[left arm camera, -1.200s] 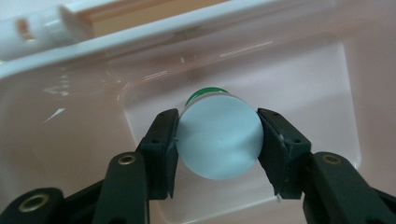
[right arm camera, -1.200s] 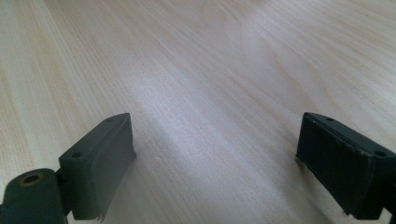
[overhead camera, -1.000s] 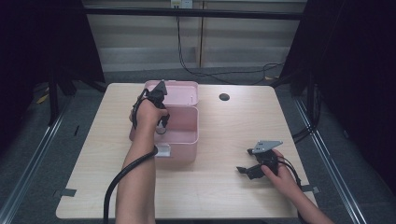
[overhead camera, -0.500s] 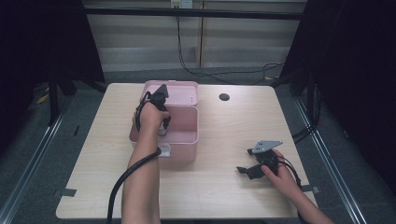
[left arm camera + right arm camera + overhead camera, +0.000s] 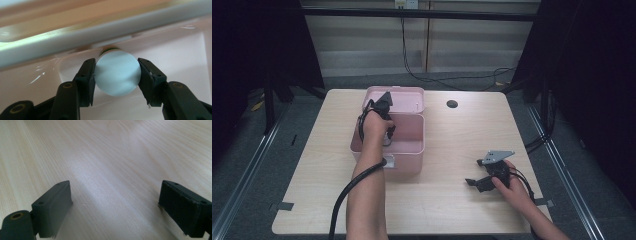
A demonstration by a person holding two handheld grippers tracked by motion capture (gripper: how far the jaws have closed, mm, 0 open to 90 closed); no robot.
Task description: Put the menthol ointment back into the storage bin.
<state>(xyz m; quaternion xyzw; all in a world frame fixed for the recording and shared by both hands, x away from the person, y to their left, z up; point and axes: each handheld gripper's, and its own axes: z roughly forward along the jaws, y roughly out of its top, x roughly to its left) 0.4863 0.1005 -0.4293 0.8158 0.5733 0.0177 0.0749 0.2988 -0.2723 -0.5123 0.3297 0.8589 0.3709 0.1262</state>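
Observation:
A pink box (image 5: 412, 150) stands open on the table, its lid (image 5: 404, 97) lying back behind it. My left gripper (image 5: 386, 134) reaches down into the box. In the left gripper view the left gripper (image 5: 117, 67) is shut on a round white-topped object (image 5: 117, 75), with one black pad pressed on each side of it, close to the box's pale rim (image 5: 100, 35). My right gripper (image 5: 475, 182) rests on the table at the near right. Seen in its own view, the right gripper (image 5: 115, 195) is open, with bare wood between the jaws.
A small black disc (image 5: 452, 104) lies on the wooden table (image 5: 462, 145) to the right of the box lid. A white latch (image 5: 389, 161) sits on the box's front wall. Cables trail from both grippers toward the near edge.
The left hand has shifted slightly inside the box, still holding the round object. The right hand has not moved.

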